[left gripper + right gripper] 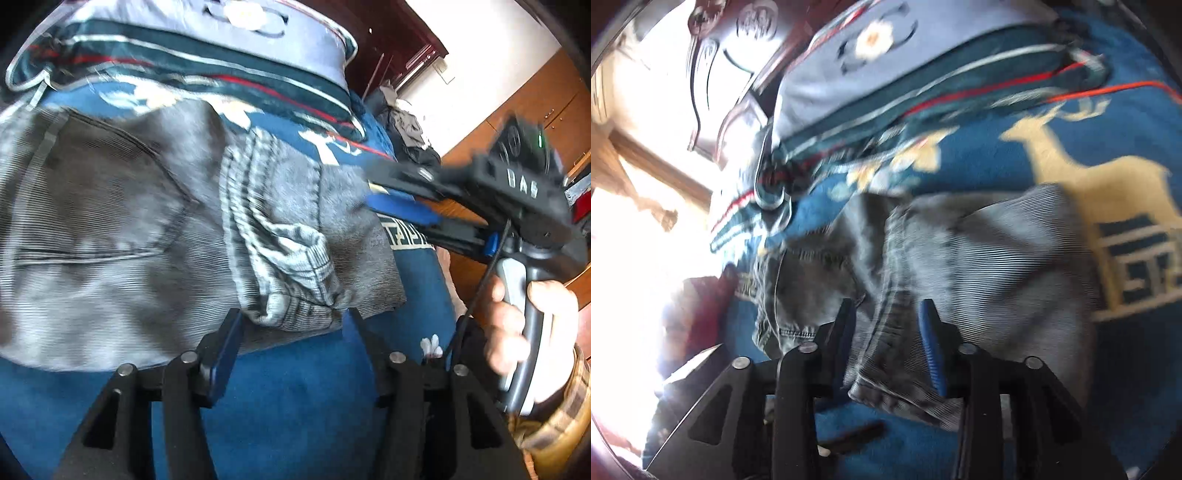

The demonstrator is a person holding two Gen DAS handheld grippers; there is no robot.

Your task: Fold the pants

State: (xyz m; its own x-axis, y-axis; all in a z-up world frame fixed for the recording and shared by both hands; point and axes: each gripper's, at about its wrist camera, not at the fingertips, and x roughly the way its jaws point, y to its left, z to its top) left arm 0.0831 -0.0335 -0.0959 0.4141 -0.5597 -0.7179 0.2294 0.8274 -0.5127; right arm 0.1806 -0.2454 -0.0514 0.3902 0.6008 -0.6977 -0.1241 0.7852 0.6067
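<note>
Grey corduroy pants (122, 229) lie folded on a blue blanket (295, 387), back pocket up at the left, ribbed waistband bunched in the middle. My left gripper (291, 325) is open, its jaws just short of the pants' near edge. My right gripper (399, 199) shows in the left wrist view at the right, its blue pads over the pants' right edge, held by a hand (532, 325). In the right wrist view the right gripper (886, 314) is open, and a fold of the pants (979, 258) lies between its jaws.
A folded quilt with dark green, red and white stripes (207, 62) lies behind the pants. The blanket carries a tan deer pattern (1089, 166). A wooden floor and cabinets (535, 107) are at the right; a dark clothes pile (410, 136) is beyond the bed.
</note>
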